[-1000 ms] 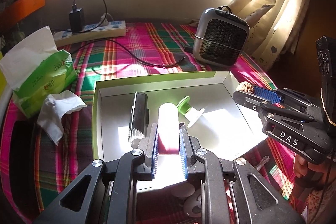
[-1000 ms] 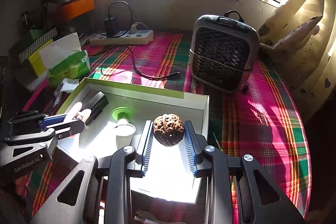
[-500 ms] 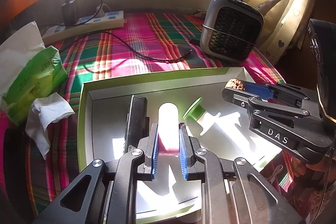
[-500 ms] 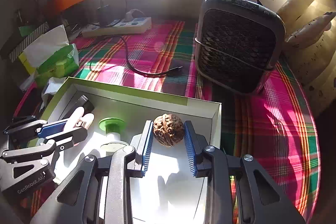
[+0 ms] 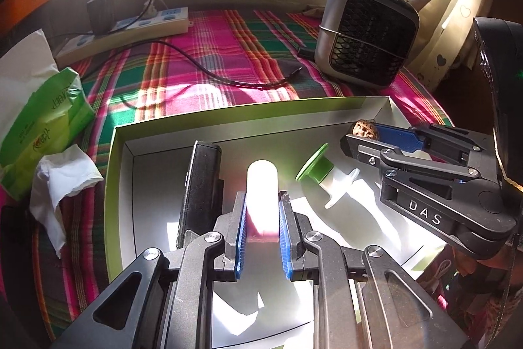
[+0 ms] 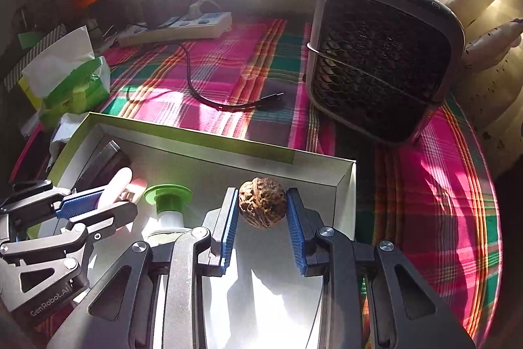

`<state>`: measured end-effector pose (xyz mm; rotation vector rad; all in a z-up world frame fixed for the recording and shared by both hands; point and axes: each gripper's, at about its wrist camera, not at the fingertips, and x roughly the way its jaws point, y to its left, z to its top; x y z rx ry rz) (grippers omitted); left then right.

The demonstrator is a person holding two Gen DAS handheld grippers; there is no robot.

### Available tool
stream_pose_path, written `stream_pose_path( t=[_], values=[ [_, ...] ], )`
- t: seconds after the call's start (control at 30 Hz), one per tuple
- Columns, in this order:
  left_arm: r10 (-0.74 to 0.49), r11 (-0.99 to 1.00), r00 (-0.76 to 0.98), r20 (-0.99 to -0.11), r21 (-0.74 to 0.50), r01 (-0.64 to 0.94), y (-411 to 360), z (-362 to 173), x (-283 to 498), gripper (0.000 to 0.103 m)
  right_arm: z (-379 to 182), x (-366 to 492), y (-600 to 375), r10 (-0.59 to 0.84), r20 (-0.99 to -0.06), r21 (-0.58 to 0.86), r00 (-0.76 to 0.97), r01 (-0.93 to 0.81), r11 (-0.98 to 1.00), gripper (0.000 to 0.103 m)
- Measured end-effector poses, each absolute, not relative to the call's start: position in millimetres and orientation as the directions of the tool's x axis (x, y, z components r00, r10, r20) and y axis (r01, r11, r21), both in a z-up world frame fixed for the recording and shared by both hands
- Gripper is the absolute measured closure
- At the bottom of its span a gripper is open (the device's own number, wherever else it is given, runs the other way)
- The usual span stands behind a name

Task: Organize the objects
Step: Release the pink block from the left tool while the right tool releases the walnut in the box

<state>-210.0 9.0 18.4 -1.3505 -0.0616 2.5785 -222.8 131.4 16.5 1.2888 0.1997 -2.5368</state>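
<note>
The left gripper (image 5: 262, 219) was clamped on a white tube (image 5: 262, 195), whose pink lower end sat between the blue pads while its rounded tip stuck out ahead of the fingers. It hung over the white floor of an open box (image 5: 112, 165) with green walls. Just to the left of that gripper a black bar-shaped object (image 5: 199, 185) lay lengthwise in the box. Just to its right, a green-capped spool (image 5: 322, 177) lay tipped on its side.

The right gripper (image 6: 262, 216) was closed on a walnut (image 6: 262, 206), both pads pressing its sides near the fingertips. The nut was held above the box's right end, close to the far wall and corner. Left of this gripper stood the spool, and beyond that the left gripper with its tube.

Ahead of both grippers, past the box's far wall, a small heater (image 6: 382, 54) stood on the plaid cloth (image 5: 228, 54). A black cable (image 5: 209, 71) ran across the cloth, and a tissue pack (image 5: 49, 126) lay far off to the left.
</note>
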Motion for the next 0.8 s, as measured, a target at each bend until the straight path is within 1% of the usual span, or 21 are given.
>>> stream_pose_path(
  t=[0.43,0.5,0.57,0.7,0.8],
  values=[
    [0.224,-0.972,-0.549,-0.805,-0.146,-0.182,8.9,18.9,-211.2,0.087,13.9,-224.5,129.8,-0.182,-0.805,-0.007,-0.565,0.315,-0.949,0.072],
    [0.224,-0.972,-0.549,-0.805,-0.144,-0.186,9.5,18.6,-211.7,0.085,13.6,-224.7,129.6,-0.183,-0.803,-0.007,-0.567,0.315,-0.949,0.072],
    [0.226,-0.971,-0.550,-0.804,-0.143,-0.189,10.4,18.6,-211.9,0.081,13.3,-225.7,129.5,-0.183,-0.803,-0.006,-0.567,0.314,-0.949,0.072],
    [0.223,-0.972,-0.552,-0.803,-0.138,-0.192,11.4,18.5,-211.8,0.074,12.5,-226.7,129.7,-0.178,-0.801,-0.008,-0.571,0.307,-0.952,0.072],
    [0.217,-0.973,-0.553,-0.804,-0.135,-0.186,10.6,18.7,-211.2,0.071,12.8,-226.3,129.8,-0.177,-0.799,-0.009,-0.575,0.305,-0.952,0.067]
  ],
)
